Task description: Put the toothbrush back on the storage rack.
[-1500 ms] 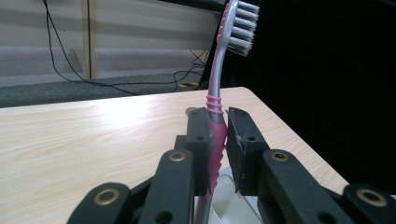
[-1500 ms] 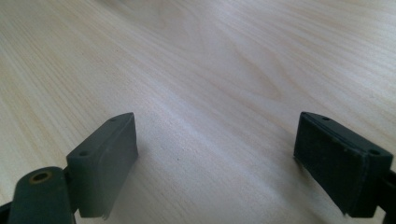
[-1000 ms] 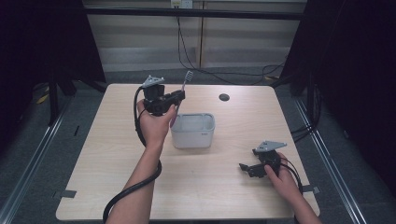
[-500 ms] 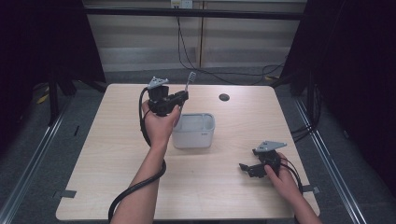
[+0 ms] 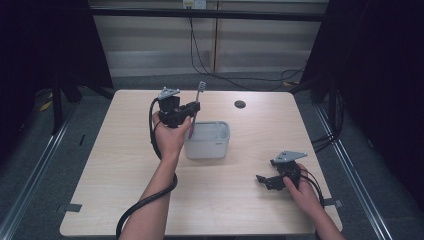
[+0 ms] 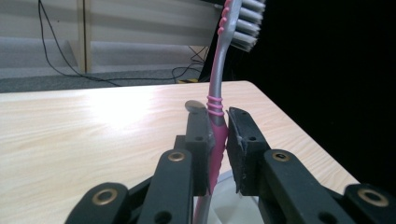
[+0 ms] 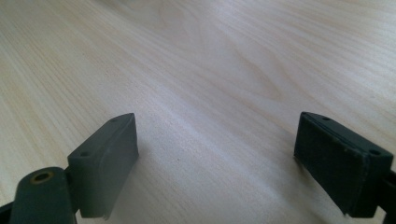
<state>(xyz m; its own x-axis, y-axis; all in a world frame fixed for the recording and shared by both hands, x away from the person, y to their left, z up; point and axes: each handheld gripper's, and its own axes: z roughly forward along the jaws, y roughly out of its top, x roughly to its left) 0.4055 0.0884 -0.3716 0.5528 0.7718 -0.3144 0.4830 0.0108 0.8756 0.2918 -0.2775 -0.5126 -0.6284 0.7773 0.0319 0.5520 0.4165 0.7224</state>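
A pink and grey toothbrush (image 5: 196, 105) (image 6: 217, 107) stands nearly upright, bristle head up, with my left gripper (image 5: 191, 109) (image 6: 217, 140) shut on its handle. It hangs over the left rim of a small white box-shaped container (image 5: 207, 140), and its lower end reaches down toward the inside. My right gripper (image 5: 264, 180) (image 7: 224, 158) rests low on the wooden table (image 5: 120, 165) at the front right, jaws wide apart and open with only bare wood between them.
A small dark round hole (image 5: 240, 104) sits in the table near the far edge. Cables (image 5: 200, 55) run along the floor behind the table. Dark curtains flank both sides.
The left gripper with the toothbrush has shifted slightly right and toward the container. The right hand has stayed still.
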